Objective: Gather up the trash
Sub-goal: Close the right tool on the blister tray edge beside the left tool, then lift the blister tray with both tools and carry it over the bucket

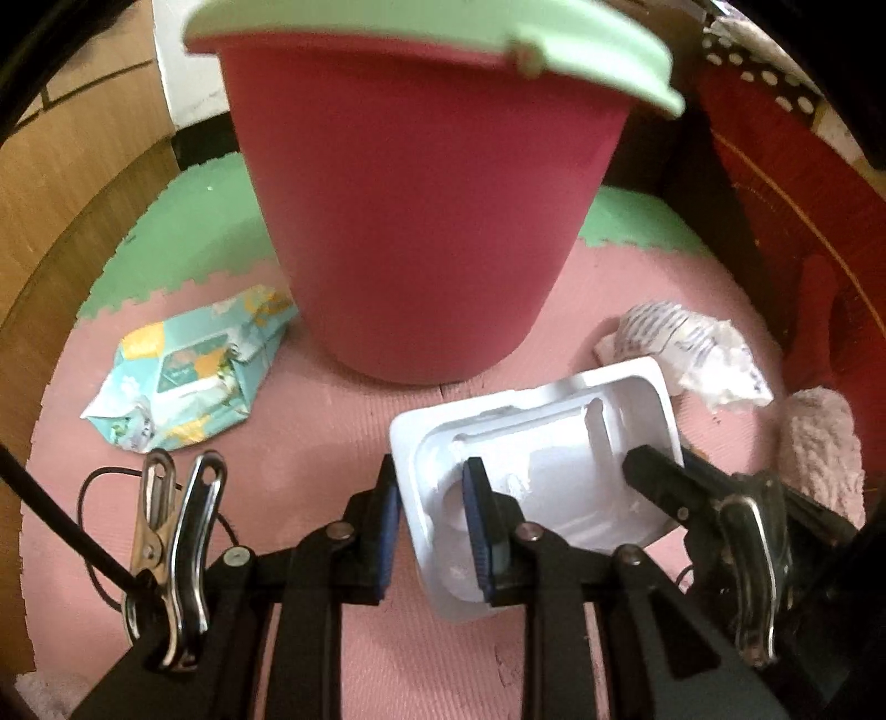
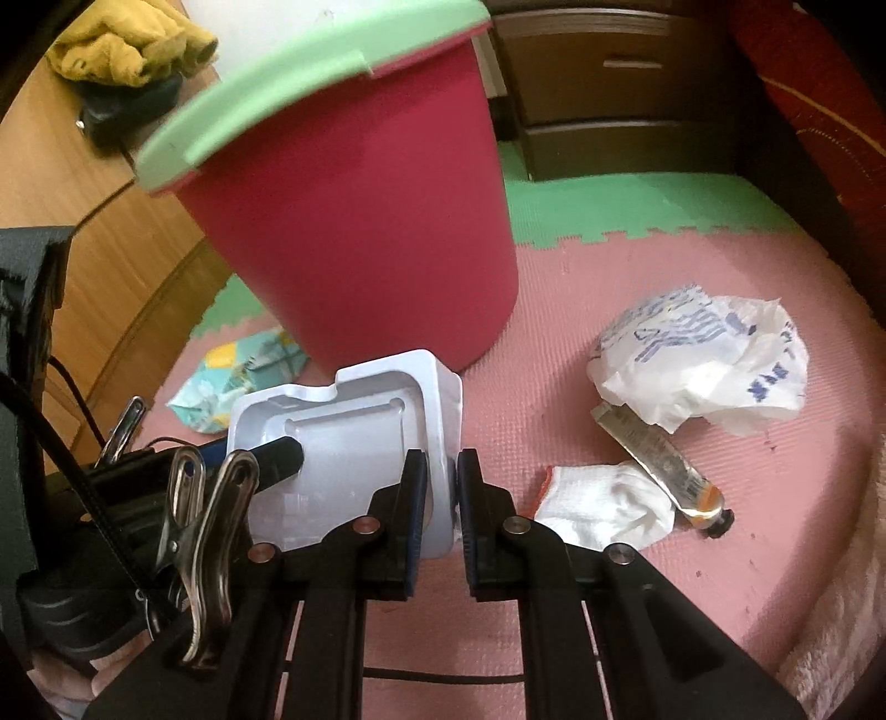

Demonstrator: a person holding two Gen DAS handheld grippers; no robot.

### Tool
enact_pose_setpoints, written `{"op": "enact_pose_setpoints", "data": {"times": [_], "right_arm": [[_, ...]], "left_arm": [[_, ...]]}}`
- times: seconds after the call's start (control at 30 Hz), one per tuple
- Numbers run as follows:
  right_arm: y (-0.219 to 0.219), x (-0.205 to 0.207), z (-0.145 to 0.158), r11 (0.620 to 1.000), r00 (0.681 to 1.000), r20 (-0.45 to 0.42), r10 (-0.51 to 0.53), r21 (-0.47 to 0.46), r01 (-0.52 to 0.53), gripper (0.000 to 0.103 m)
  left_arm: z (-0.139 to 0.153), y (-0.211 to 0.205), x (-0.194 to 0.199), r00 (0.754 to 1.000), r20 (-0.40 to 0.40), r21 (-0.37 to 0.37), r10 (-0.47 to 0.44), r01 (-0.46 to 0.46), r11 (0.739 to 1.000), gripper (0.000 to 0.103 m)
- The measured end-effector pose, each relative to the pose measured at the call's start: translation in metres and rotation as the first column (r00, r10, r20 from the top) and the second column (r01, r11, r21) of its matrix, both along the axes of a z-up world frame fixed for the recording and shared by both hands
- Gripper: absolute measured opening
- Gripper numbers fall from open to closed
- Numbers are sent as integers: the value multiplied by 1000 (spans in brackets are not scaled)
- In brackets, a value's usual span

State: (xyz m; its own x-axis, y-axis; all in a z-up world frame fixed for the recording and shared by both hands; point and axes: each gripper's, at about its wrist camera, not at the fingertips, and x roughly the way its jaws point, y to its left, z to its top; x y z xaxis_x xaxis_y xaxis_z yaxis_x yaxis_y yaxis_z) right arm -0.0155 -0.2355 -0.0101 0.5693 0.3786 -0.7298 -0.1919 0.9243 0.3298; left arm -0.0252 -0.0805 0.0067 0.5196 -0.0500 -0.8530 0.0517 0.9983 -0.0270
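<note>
Both grippers clamp the same white plastic tray, one at each side. From the left wrist view, the left gripper has its jaws narrowed onto the tray's near left wall, with one blue pad outside the wall and the other inside the hollow. From the right wrist view, the right gripper pinches the tray's right-hand wall between its two pads, jaws nearly together. Each gripper's black finger also shows in the other's view, reaching into the tray from the far side. The tray is lifted off the floor mat and tilted, its open hollow facing the cameras.

Just beyond the tray stands a red bin with a pale green lid, upright on a pink foam mat that joins a green mat by a toothed seam. Left of the bin, a teal wet-wipe pack lies flat on the pink mat. On the right, well apart from the tray, lies a crumpled white bag with blue print, and just beside it a squeezed tube rests with its cap toward the camera, touching a white sock. Wooden drawers stand behind the mats, and a yellow cloth lies on a wooden surface at upper left.
</note>
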Motion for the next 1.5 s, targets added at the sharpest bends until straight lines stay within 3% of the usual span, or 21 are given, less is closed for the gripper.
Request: {"op": "enact_pose_setpoints", "data": {"times": [0.43,0.83,1.2,1.5], "right_arm": [[-8,-48,49,1000,994,105,-23,16,21,13],[-3,-64,89,999,982,184,-45,14,43,13],[9,-44,143,999,955,296,-28,-10,32,13],[17,-9,165,999,940,340,-35,2,36,13]], "left_arm": [[51,5,-33,995,104,-37,11,-7,999,22],[93,13,-48,983,184,-79,14,0,997,22],[147,24,-29,957,288,-101,33,-4,995,22],[174,28,10,939,341,-97,37,-4,995,22]]}}
